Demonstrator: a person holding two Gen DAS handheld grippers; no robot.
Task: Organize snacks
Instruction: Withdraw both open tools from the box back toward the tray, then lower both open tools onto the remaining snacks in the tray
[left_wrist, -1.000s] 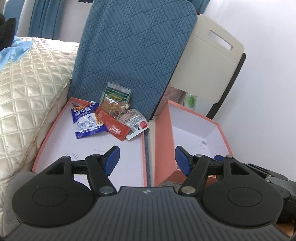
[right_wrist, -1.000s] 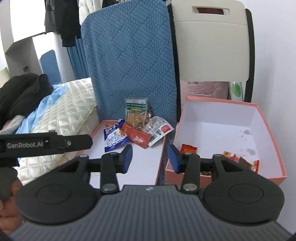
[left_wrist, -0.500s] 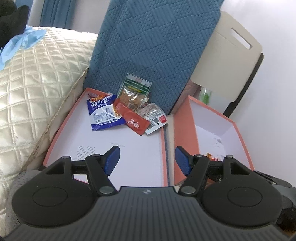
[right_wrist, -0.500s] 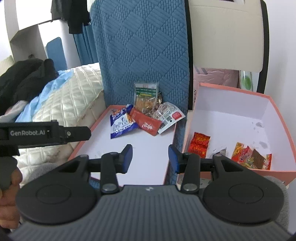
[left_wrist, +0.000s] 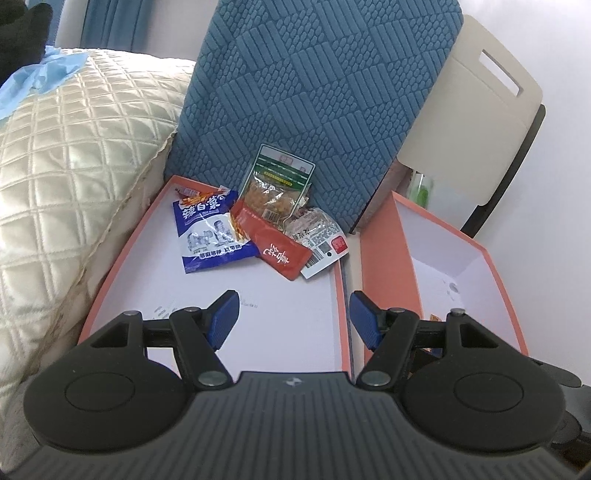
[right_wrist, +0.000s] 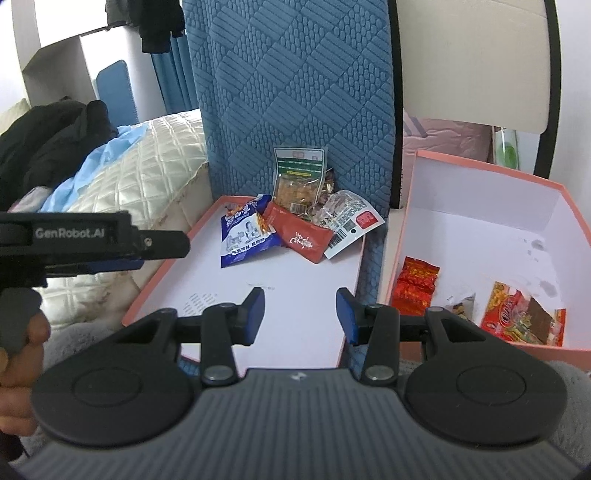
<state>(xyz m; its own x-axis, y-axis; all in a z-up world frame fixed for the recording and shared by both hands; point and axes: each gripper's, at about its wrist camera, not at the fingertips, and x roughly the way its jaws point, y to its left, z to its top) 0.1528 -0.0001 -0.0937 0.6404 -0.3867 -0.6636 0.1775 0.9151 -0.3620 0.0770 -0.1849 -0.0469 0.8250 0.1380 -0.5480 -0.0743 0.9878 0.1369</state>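
Observation:
A shallow pink lid tray (left_wrist: 122, 254) (right_wrist: 162, 280) holds a pile of snacks at its far end: a blue packet (left_wrist: 208, 232) (right_wrist: 245, 236), a red packet (left_wrist: 279, 251) (right_wrist: 303, 236), a clear green-topped bag (left_wrist: 277, 188) (right_wrist: 299, 177) and a clear packet with a barcode label (left_wrist: 321, 236) (right_wrist: 347, 221). To the right a deeper pink box (left_wrist: 384, 258) (right_wrist: 480, 229) holds a red packet (right_wrist: 415, 284) and a red-brown packet (right_wrist: 524, 317). My left gripper (left_wrist: 291, 314) and right gripper (right_wrist: 300, 314) are both open and empty, above the tray's near end.
A blue quilted cushion (left_wrist: 314, 92) stands upright behind the tray. A cream quilted bed cover (left_wrist: 74, 155) lies to the left. A beige chair back (left_wrist: 469, 122) and white wall are at the right. The left gripper's body (right_wrist: 92, 240) shows at the right view's left.
Both grippers have moved forward and to the left over the tray, so the snack pile looks closer. More of the deep box's contents show in the right wrist view. Jaws stay open.

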